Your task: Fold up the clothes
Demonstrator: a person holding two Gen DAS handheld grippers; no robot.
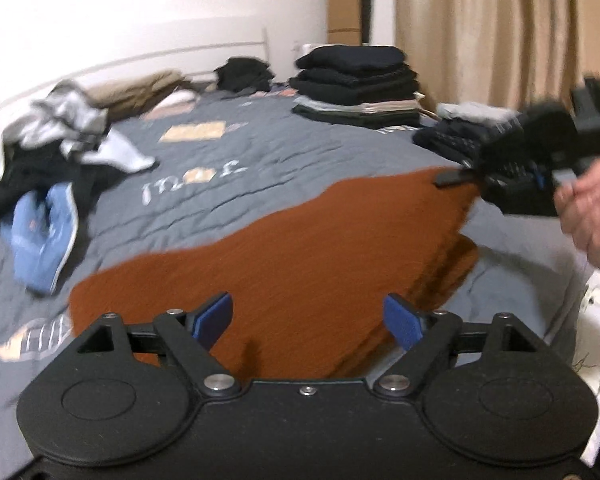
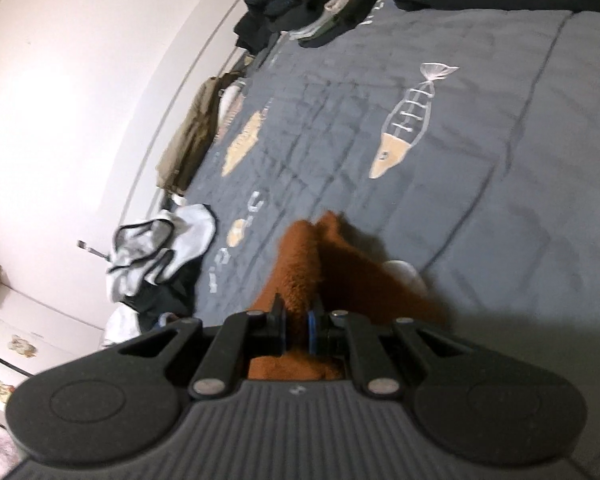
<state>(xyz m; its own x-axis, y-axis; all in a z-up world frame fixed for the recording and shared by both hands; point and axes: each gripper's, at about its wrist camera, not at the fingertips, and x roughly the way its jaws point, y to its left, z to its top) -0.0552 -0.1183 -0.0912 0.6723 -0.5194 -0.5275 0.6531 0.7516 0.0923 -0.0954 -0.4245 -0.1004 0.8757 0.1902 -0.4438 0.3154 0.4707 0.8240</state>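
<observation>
Rust-brown fleece (image 1: 284,248) is spread mid-bed, one corner pinched tight in my right gripper (image 2: 298,326) at 3 o'clock; left gripper (image 1: 308,320) hangs empty and wide over the near edge. Folded stacks (image 1: 356,88) at 12, unfolded pile (image 1: 48,148) at 9, so I'd say roughly halfway.

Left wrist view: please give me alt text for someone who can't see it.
The left gripper hangs open above a rust-brown garment spread on a grey bed cover. At right, the right gripper pinches the garment's far corner. Folded stacks and unfolded clothes lie behind.
</observation>
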